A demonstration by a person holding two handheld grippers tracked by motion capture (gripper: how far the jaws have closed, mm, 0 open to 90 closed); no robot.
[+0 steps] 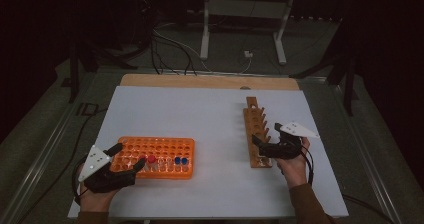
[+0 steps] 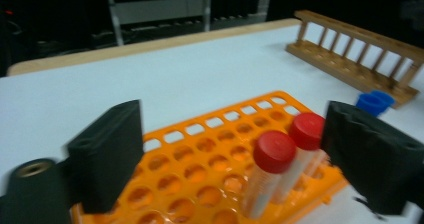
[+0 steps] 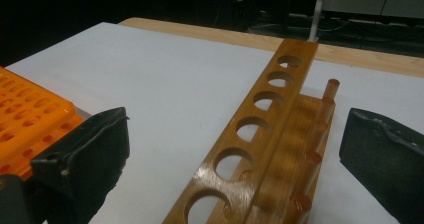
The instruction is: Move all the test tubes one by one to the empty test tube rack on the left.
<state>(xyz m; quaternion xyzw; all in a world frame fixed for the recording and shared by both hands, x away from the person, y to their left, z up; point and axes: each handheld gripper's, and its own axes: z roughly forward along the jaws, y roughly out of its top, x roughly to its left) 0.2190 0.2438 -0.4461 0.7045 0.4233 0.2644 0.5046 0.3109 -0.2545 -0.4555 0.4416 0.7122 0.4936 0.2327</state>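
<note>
Between open left gripper (image 2: 227, 154) jaws, red-capped tubes (image 2: 272, 151), orange rack (image 2: 200, 156)

Room lying dim beyond the bench, white sheet (image 1: 210, 119) covering the bench top, bare wooden edge (image 1: 200, 80) showing at the far side, grey floor (image 1: 45, 124) surrounding it, white metal stand (image 1: 243, 14) standing behind, cables (image 1: 172, 49) trailing across the floor, white plug (image 1: 248, 54) lying nearby.
</note>
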